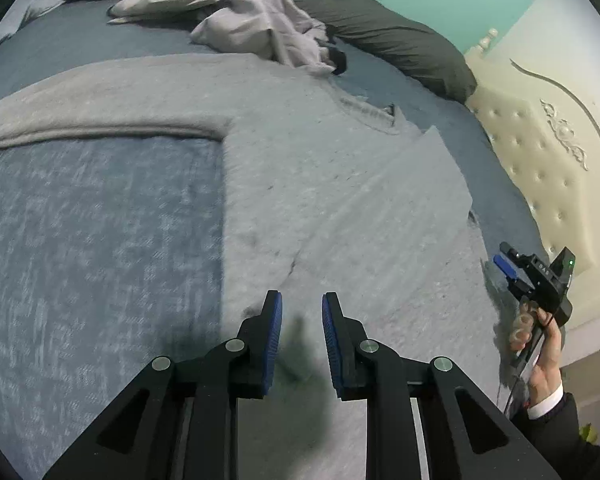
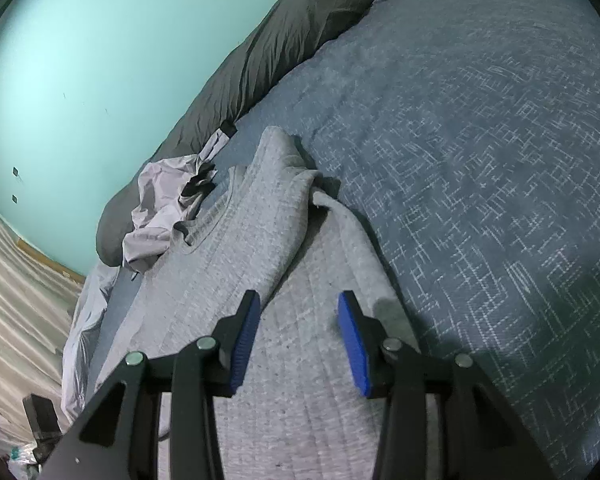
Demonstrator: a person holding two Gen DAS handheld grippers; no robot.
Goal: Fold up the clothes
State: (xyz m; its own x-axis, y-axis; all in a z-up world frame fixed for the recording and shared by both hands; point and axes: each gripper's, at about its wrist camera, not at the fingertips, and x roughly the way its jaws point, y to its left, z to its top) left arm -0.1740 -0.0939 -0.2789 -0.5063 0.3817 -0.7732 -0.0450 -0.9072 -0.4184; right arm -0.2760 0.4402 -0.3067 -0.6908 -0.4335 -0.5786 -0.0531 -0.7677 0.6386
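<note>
Grey knit fills most of what I see: the sweater [image 1: 300, 168] lies spread flat on the blue blanket [image 1: 100, 240], its body running from the lower middle of the left wrist view up toward the collar at upper right, one sleeve stretched across to the left edge of the frame. A folded flap of the same sweater lies over the body at centre right. My left gripper [image 1: 302, 312] hangs over the sweater at the bottom of that view, its blue pads a narrow way apart with nothing between them, only knit and shadow underneath. At the right edge I see my right hand [image 1: 540, 340] around the handle of my right gripper [image 1: 508, 268], which sits at the sweater's edge, near the cream tufted headboard [image 1: 540, 152].

Through the right wrist view that gripper [image 2: 300, 312] stands with its jaws parted wider, empty, over the grey fabric in the lower middle. The sweater [image 2: 240, 232] runs up to the centre of the frame, where its collar shows. A crumpled pale garment [image 2: 156, 208] lies beyond it at centre left, against a long dark pillow [image 2: 260, 60] below the teal wall [image 2: 80, 60].
</note>
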